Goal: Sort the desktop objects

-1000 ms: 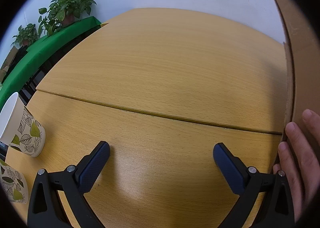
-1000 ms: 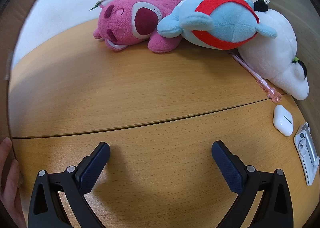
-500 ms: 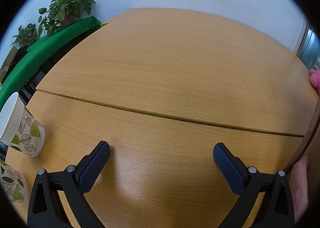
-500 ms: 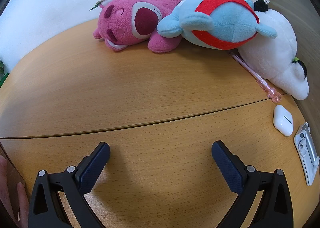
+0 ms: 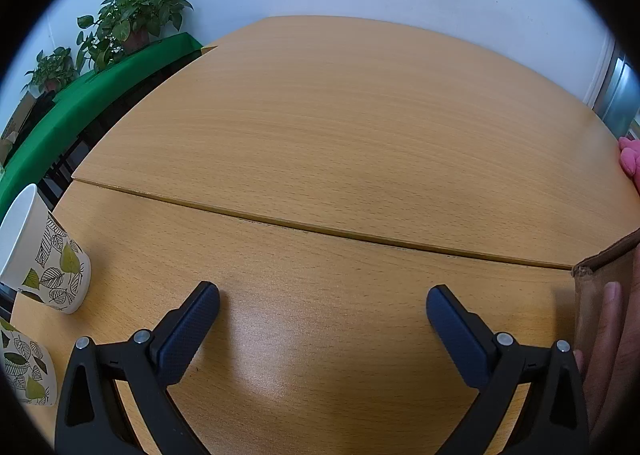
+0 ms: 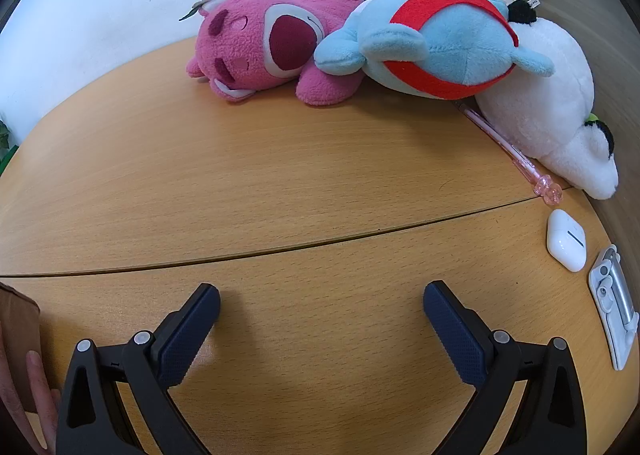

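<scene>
My left gripper point(image 5: 322, 301) is open and empty over the wooden table point(image 5: 340, 143). Two leaf-print paper cups point(image 5: 48, 259) stand at its left. My right gripper point(image 6: 321, 299) is open and empty. Far ahead of it lie a pink plush bear point(image 6: 268, 47), a blue and red plush point(image 6: 436, 39) and a white plush point(image 6: 548, 107). A pink pen point(image 6: 508, 147), a white earbud case point(image 6: 566, 241) and a silver and white clip-like object point(image 6: 614, 303) lie at the right. A brown cardboard box point(image 5: 600, 295) sits between the grippers, a bare hand point(image 5: 608, 331) on it; the box also shows in the right wrist view point(image 6: 18, 331).
A green-covered bench point(image 5: 92, 87) with potted plants point(image 5: 132, 23) stands beyond the table's left edge. A white wall is behind the table. A seam point(image 5: 320, 229) runs across the tabletop.
The cardboard box has come down from high at the inner edge of both views to the tabletop between the grippers. The grippers have not moved.
</scene>
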Demonstrator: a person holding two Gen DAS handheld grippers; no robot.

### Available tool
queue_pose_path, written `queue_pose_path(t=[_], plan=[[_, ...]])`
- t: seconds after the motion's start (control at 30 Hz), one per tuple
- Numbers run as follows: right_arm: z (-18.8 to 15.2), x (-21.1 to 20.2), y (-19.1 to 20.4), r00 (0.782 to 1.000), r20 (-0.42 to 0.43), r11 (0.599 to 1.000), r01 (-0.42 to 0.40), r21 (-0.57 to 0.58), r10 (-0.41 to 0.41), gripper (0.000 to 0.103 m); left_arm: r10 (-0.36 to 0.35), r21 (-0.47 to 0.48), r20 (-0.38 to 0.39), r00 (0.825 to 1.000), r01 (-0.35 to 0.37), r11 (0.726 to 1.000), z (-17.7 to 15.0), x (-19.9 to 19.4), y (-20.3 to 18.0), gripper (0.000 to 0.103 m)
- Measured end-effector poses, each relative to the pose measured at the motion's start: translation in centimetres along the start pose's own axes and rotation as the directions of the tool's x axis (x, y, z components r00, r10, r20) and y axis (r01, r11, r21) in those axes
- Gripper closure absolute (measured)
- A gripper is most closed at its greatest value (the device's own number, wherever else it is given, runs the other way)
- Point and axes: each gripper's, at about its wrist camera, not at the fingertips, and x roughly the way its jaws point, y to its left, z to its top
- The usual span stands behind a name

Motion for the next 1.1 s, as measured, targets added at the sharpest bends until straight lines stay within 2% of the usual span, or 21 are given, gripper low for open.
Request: queue_pose_path(t=[1.1], plan=[[0.0, 0.4, -1.0, 1.000, 0.001, 1.000, -0.002, 0.002, 0.002, 0.000, -0.002, 0.003, 0.000, 1.000, 0.002, 1.000, 0.0, 0.0, -0.1, 0.000]])
